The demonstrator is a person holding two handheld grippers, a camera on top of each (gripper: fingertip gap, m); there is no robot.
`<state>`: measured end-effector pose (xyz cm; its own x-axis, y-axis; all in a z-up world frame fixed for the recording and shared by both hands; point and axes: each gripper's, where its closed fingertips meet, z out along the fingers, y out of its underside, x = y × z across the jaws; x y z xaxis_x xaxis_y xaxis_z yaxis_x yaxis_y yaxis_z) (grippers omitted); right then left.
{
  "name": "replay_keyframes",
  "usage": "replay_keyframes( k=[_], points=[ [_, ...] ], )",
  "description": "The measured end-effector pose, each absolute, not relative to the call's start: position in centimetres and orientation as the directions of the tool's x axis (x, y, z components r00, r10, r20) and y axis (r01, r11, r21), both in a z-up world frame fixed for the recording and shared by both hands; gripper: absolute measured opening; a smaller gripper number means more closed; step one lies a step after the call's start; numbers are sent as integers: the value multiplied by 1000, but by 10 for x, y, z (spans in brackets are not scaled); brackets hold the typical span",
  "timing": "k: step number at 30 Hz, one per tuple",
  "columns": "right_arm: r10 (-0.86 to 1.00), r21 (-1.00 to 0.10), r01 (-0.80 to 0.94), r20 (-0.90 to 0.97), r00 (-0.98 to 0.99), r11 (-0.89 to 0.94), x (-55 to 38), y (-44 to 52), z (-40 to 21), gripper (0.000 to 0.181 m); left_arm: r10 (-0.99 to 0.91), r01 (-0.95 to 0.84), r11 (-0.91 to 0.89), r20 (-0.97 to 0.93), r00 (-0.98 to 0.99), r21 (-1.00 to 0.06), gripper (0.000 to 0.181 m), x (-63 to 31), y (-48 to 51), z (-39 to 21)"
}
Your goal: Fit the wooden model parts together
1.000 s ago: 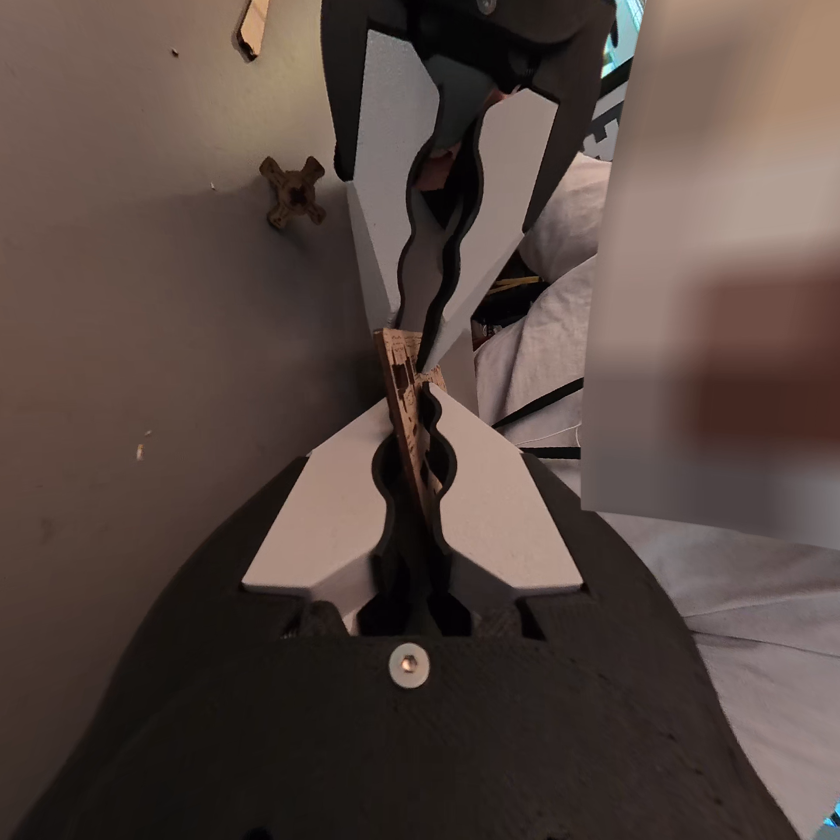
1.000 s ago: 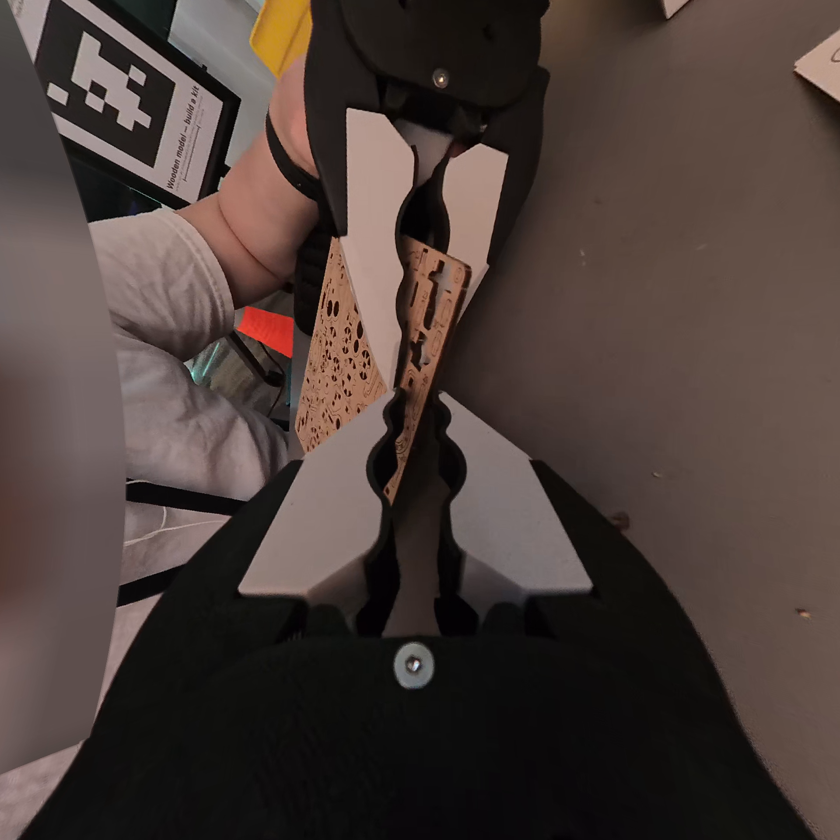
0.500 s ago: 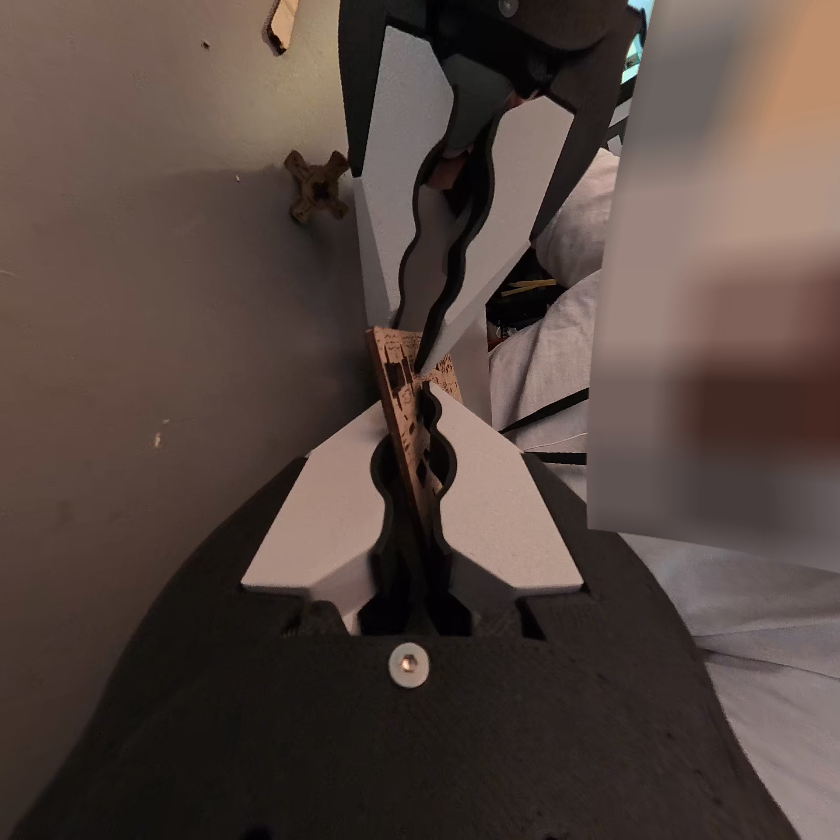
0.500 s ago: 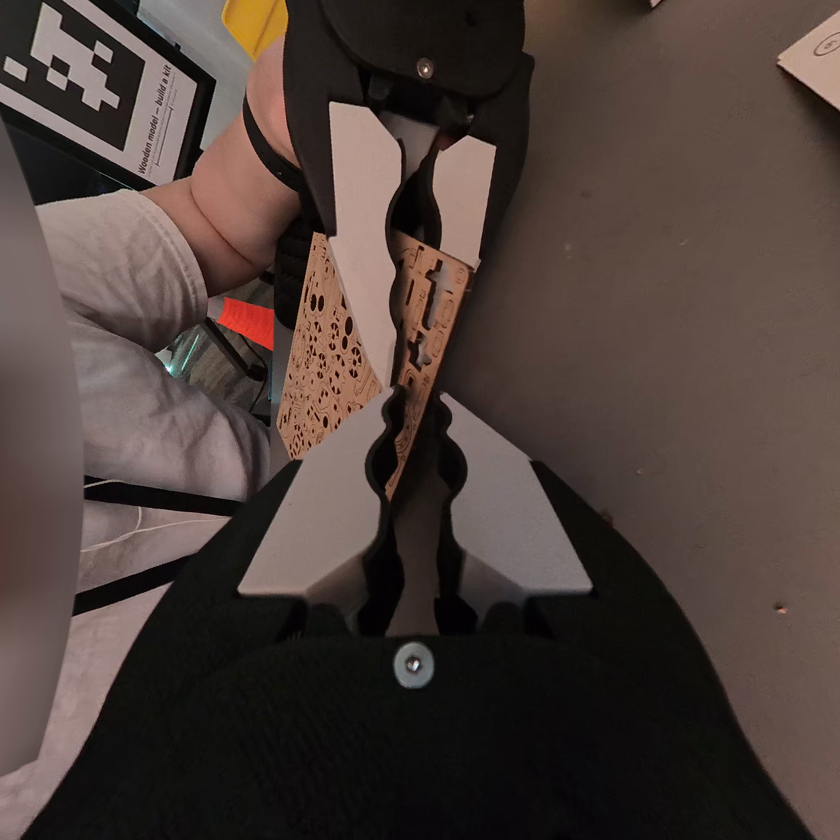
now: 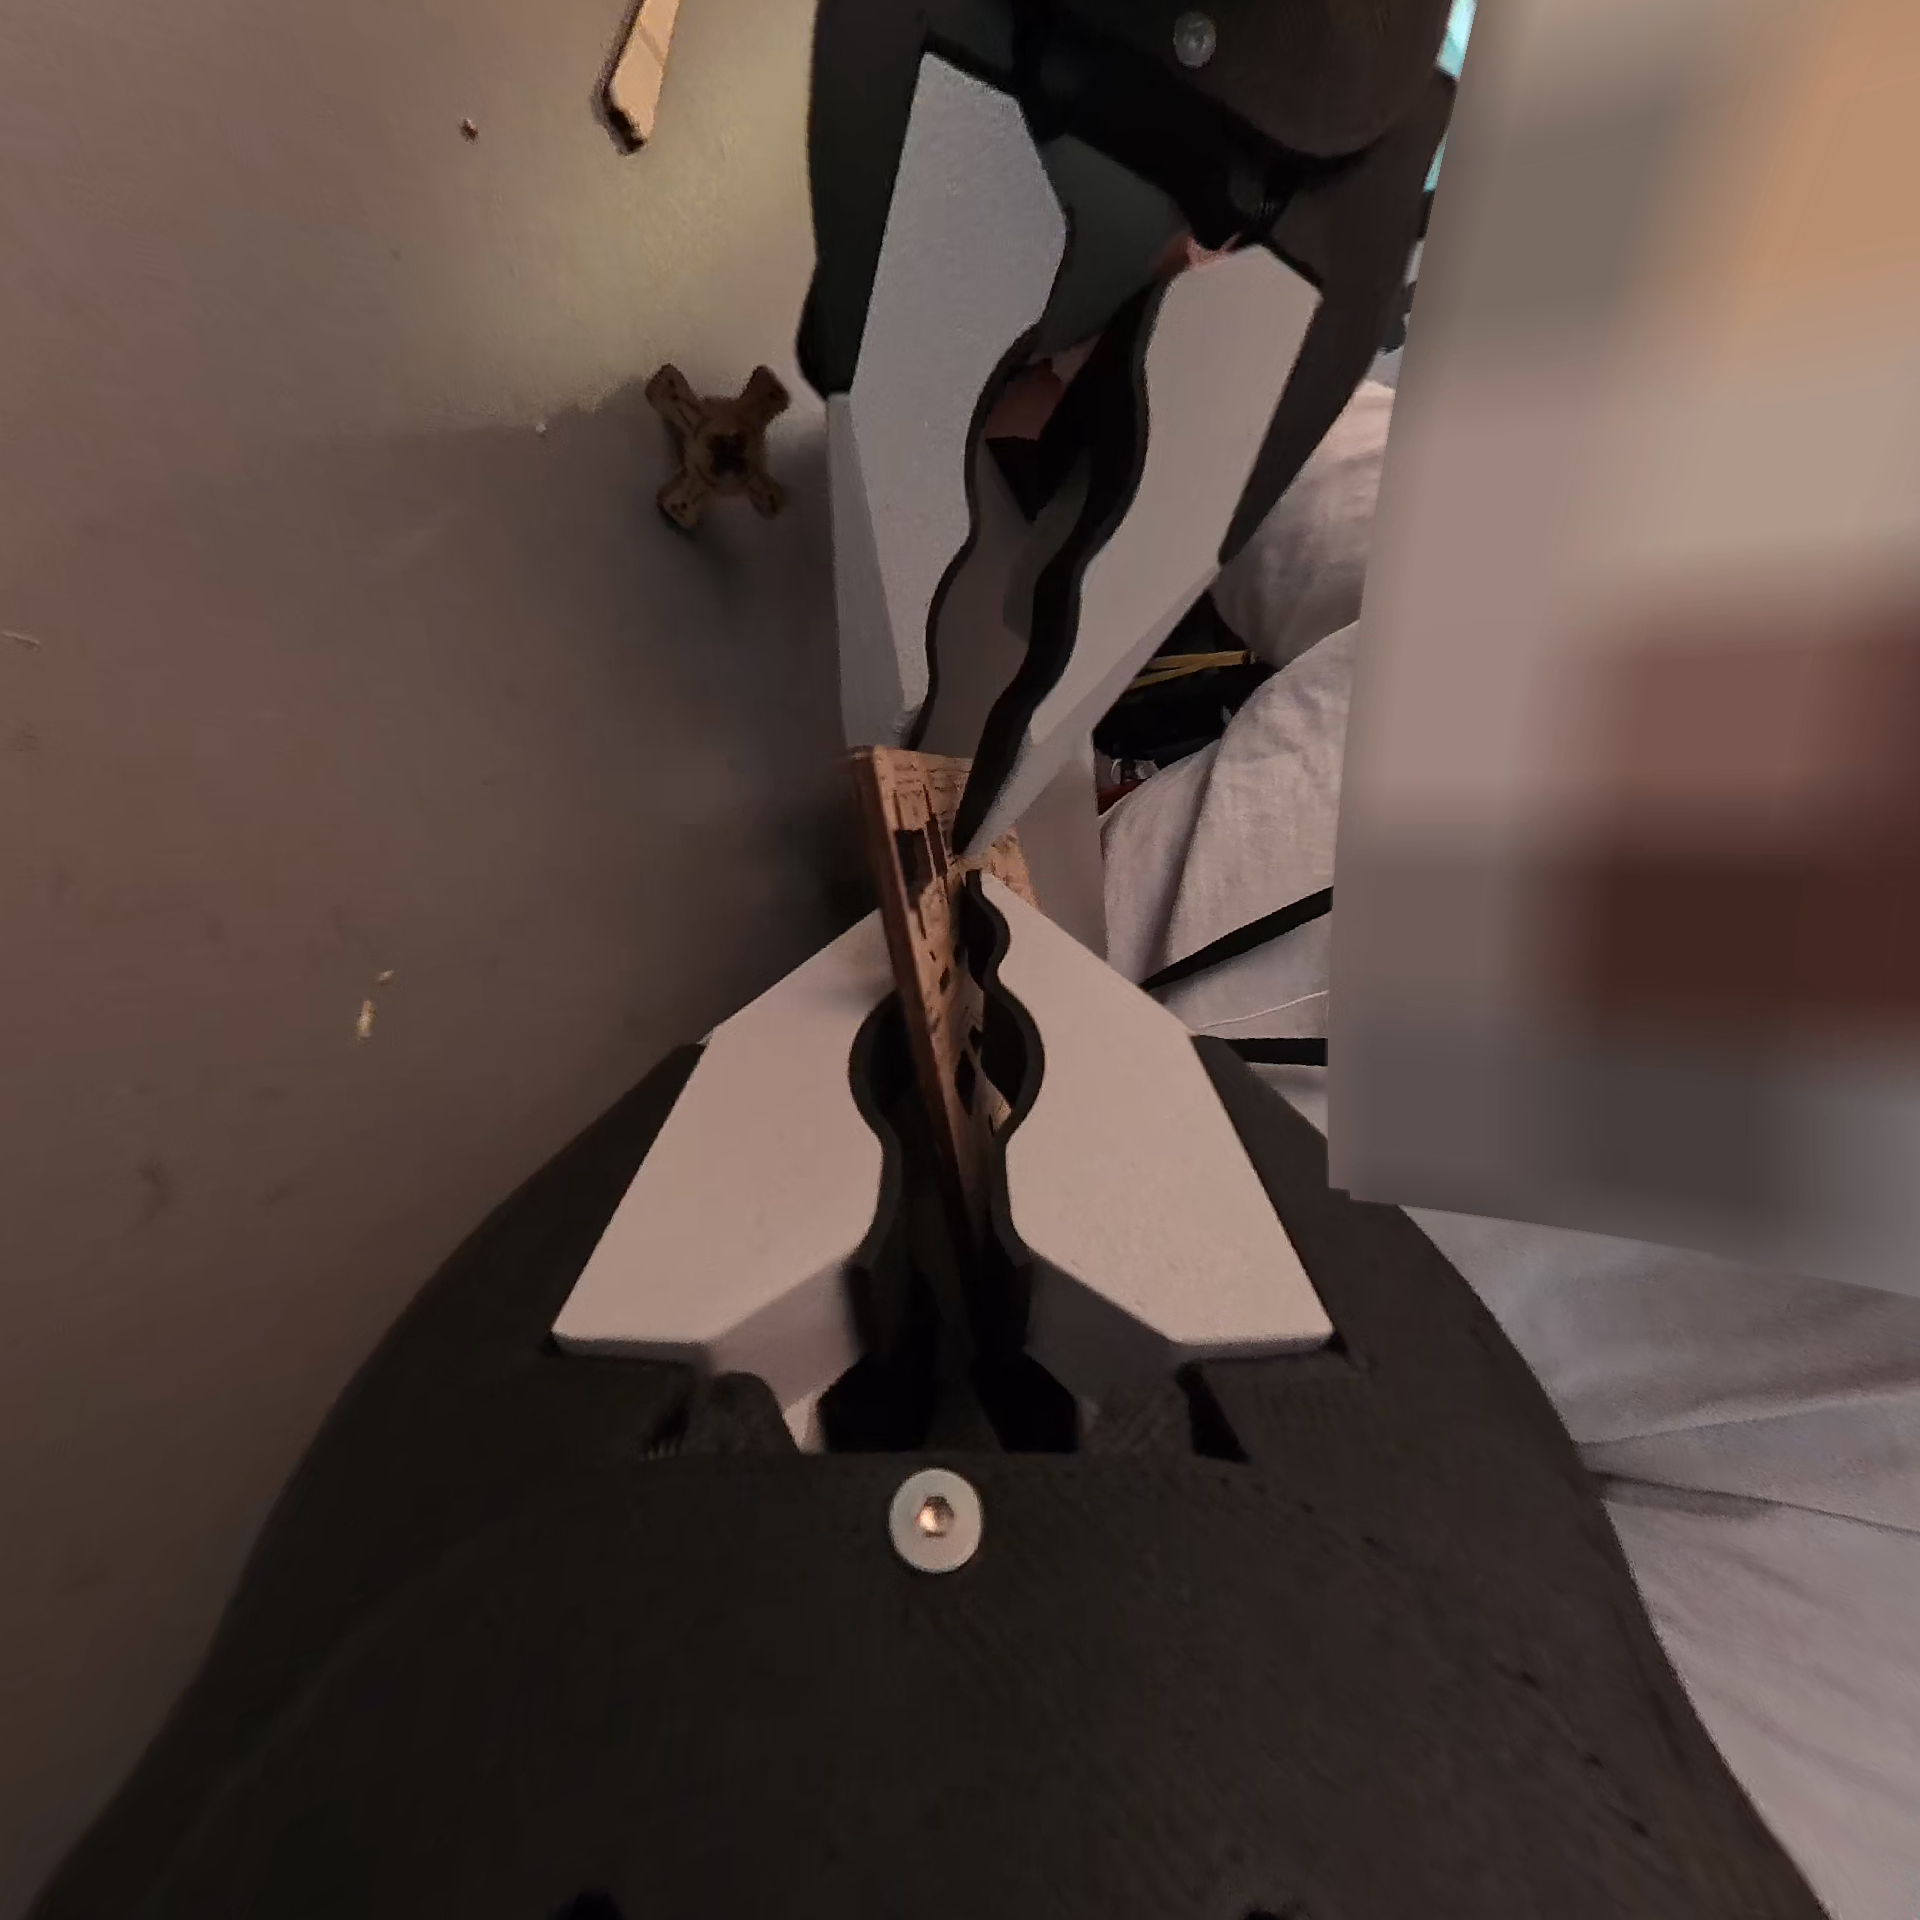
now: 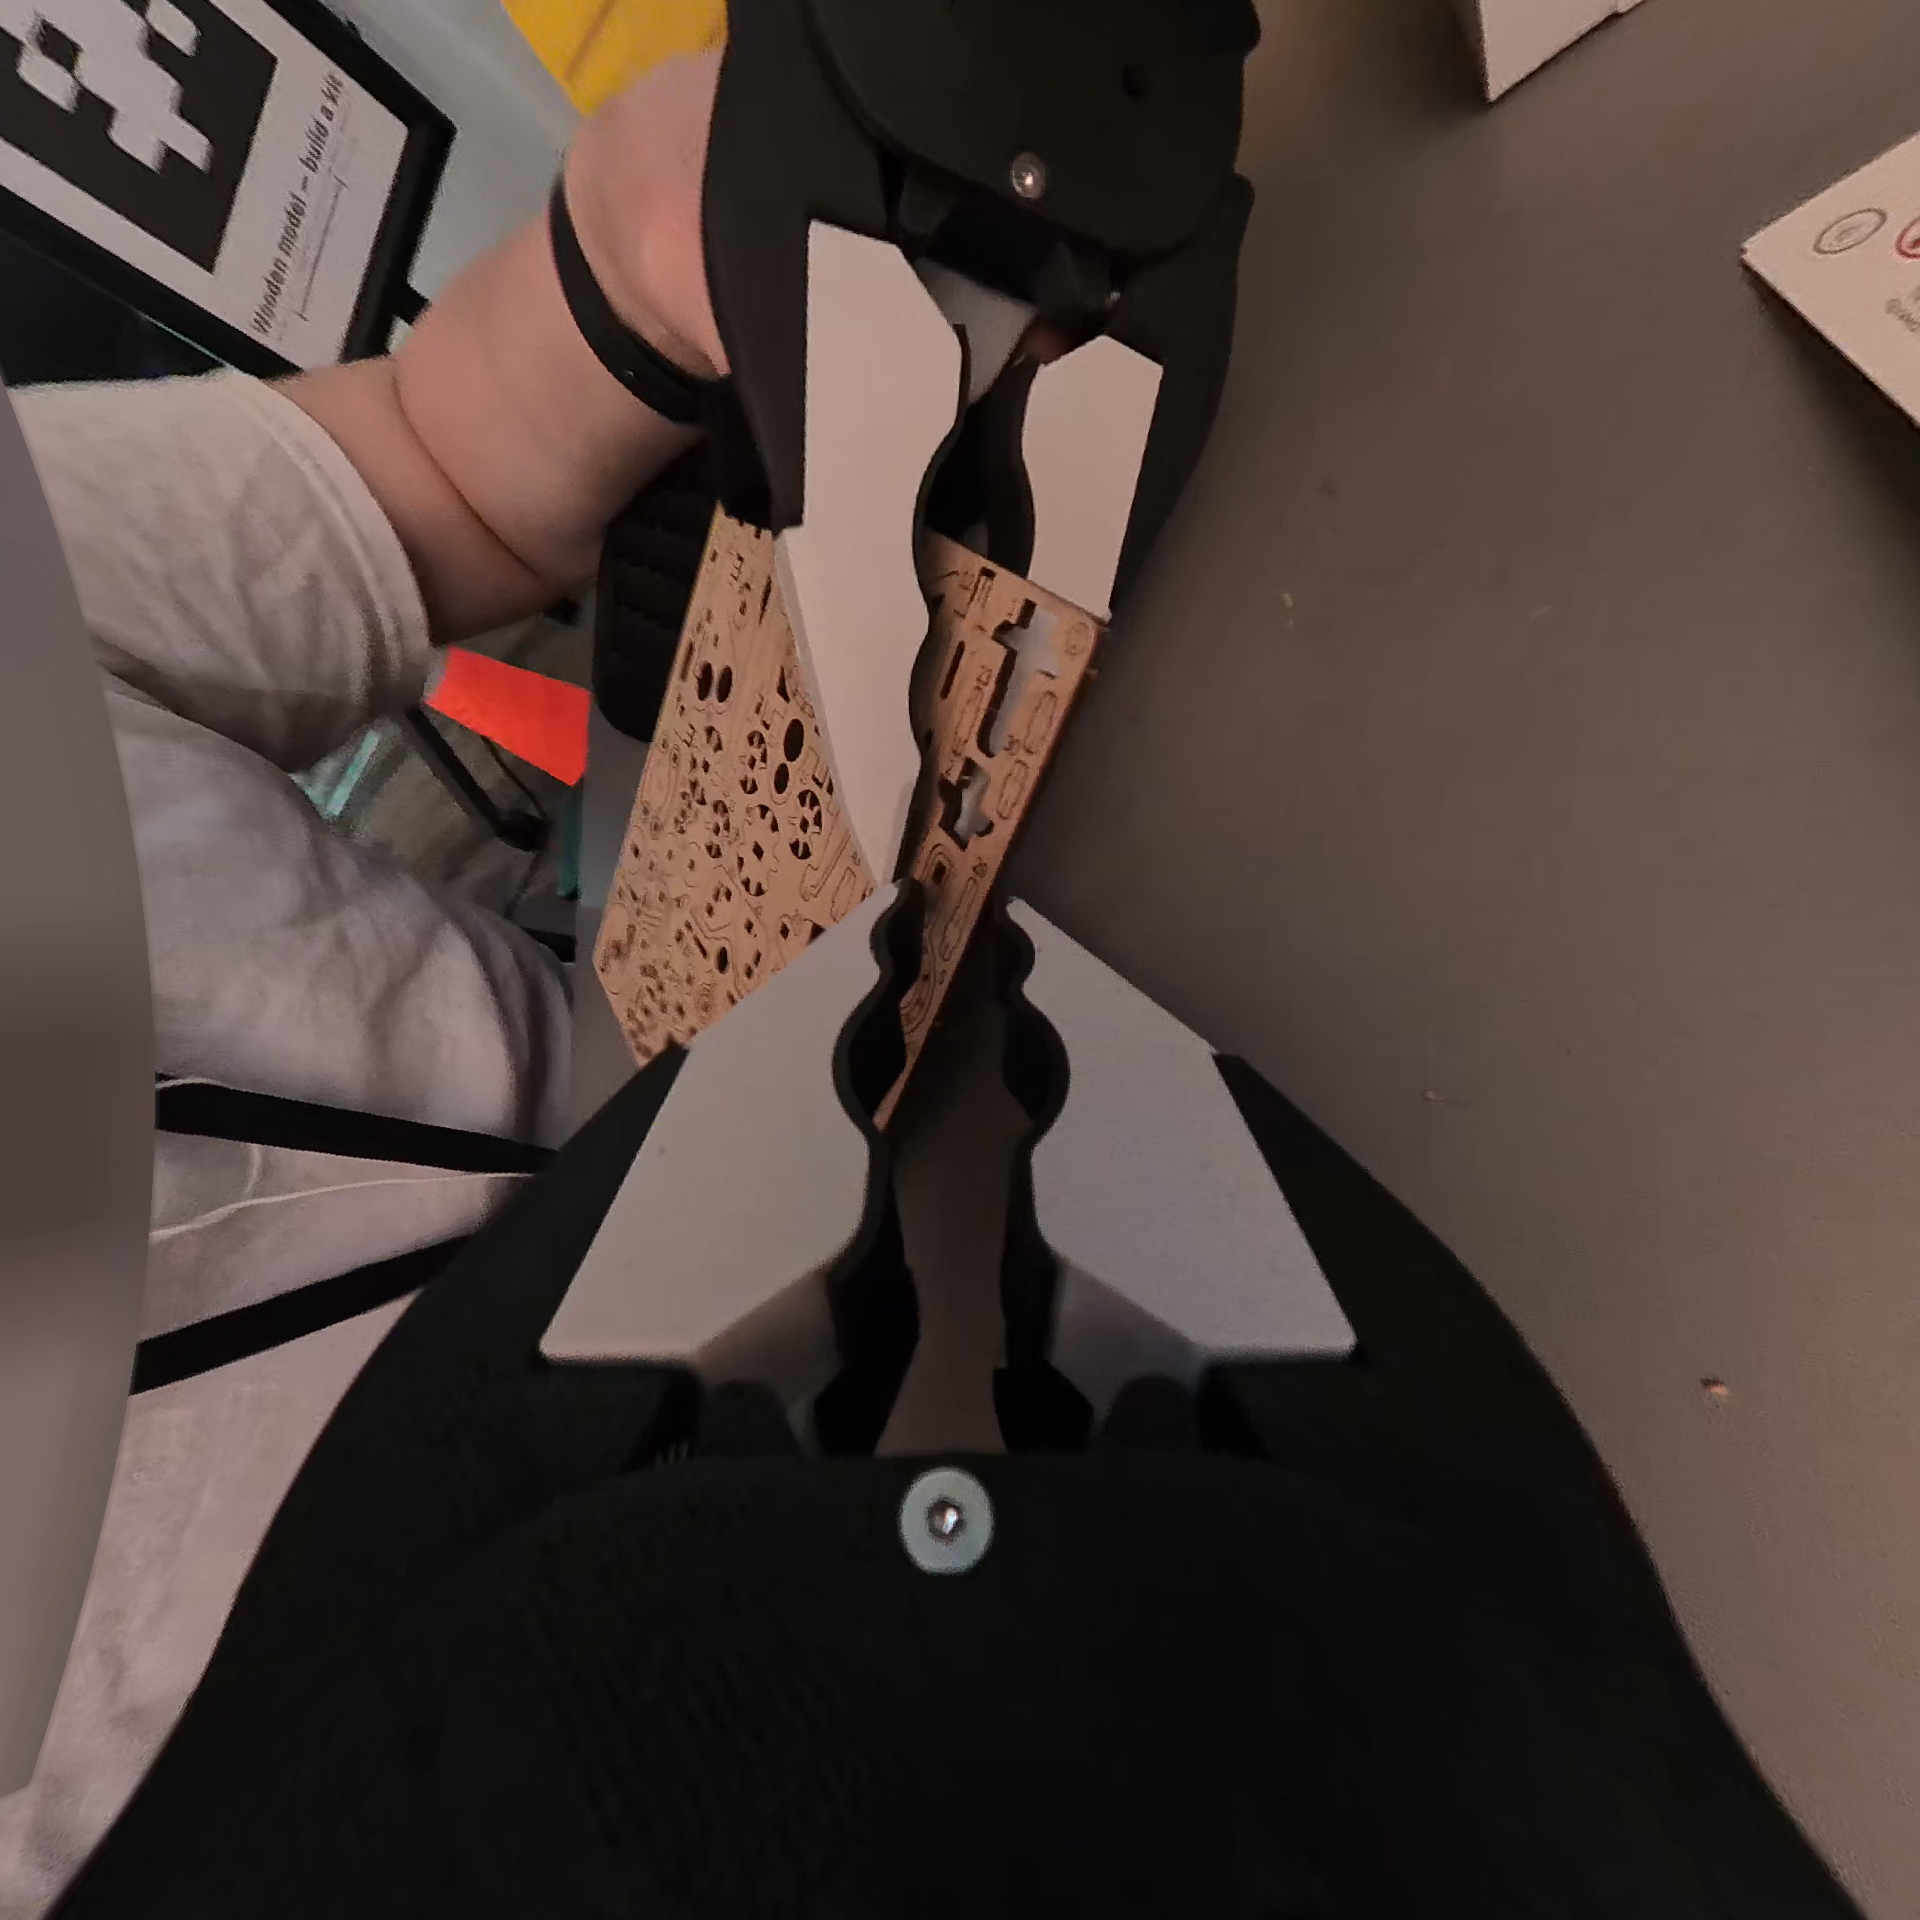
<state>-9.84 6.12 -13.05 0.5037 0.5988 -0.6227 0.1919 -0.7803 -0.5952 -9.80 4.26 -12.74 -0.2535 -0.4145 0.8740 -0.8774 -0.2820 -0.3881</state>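
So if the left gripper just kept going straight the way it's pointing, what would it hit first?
Most likely the right gripper, whose fingertips meet the left gripper almost head-on over the wooden sheet that both clamp. Depth is hard to judge, but nothing else lies between them.

Left gripper [image 5: 971, 883]: matte black printed body, pale grey wedge fingers [image 5: 790, 1132] edged with wavy black pads, one silver hex-socket screw [image 5: 935, 1535] set on the centreline. Right gripper [image 6: 951, 909] is built the same, screw [image 6: 945, 1524] included. A white long sleeve [image 6: 239, 582] and a black wristband [image 6: 613, 322] are worn.
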Motion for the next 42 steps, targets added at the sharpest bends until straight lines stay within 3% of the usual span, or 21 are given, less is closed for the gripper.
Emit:
replay_keyframes(
  k=[13, 42],
  points=[
    [519, -547, 85, -718, 464, -833, -99, 64, -124, 9, -401, -876, -268, 873, -277, -401, 3, -99, 41, -124],
    [577, -597, 147, -635, 513, -788, -97, 66, -131, 9, -455, -872, -276, 854, -252, -404, 3, -96, 43, -129]
  ],
)
